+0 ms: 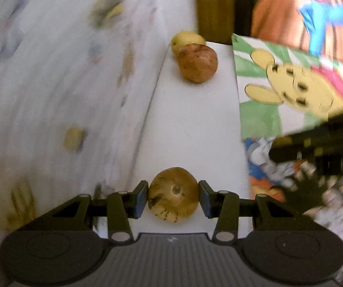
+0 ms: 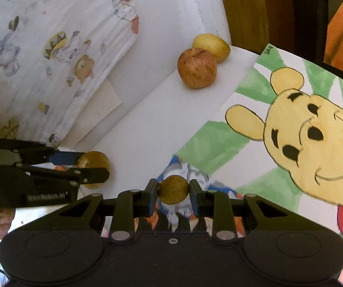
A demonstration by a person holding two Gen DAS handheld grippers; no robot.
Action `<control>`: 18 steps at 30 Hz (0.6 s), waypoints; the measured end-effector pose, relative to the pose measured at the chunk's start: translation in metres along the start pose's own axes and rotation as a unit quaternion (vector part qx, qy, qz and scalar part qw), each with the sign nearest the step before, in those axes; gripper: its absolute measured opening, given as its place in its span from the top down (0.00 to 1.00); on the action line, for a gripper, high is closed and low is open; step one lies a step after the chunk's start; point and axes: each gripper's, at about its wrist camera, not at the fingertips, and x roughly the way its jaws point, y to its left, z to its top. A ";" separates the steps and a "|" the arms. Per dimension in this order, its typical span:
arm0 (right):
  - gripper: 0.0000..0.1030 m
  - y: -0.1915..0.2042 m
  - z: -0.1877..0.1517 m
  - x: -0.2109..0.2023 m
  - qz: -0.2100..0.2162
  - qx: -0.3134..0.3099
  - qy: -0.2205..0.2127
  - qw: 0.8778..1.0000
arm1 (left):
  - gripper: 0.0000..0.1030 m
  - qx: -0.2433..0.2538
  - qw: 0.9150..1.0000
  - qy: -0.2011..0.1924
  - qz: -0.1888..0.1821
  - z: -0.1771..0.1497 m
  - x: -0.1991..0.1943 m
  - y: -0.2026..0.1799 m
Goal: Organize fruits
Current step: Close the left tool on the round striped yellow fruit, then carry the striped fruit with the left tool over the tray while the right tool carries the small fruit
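Clamped between the pads of the right hand-held gripper (image 2: 173, 190) is a small brown kiwi (image 2: 173, 189), held above a cartoon drawing (image 2: 291, 124). Left hand-held gripper (image 1: 173, 196) grips a speckled brown-yellow fruit (image 1: 173, 195) over the white counter (image 1: 195, 124). At the counter's far end, a red apple (image 2: 197, 68) touches a yellow fruit (image 2: 213, 45).

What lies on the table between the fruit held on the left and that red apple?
Nothing: in the left wrist view, only bare white table runs from the held fruit to the red apple.
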 end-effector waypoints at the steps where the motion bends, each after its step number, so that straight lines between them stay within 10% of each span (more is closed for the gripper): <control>1: 0.71 0.000 -0.002 -0.003 0.000 0.000 0.000 1.000 | 0.53 -0.023 1.000 0.005 -0.016 -0.003 0.000 0.002; 6: 0.71 0.000 -0.016 -0.021 -0.001 0.000 -0.004 1.000 | 0.53 -0.105 0.990 0.019 -0.094 -0.016 -0.001 0.013; 18: 0.71 -0.012 -0.055 -0.098 -0.016 0.021 -0.047 0.999 | 0.53 -0.108 0.982 -0.002 -0.153 -0.043 -0.035 -0.026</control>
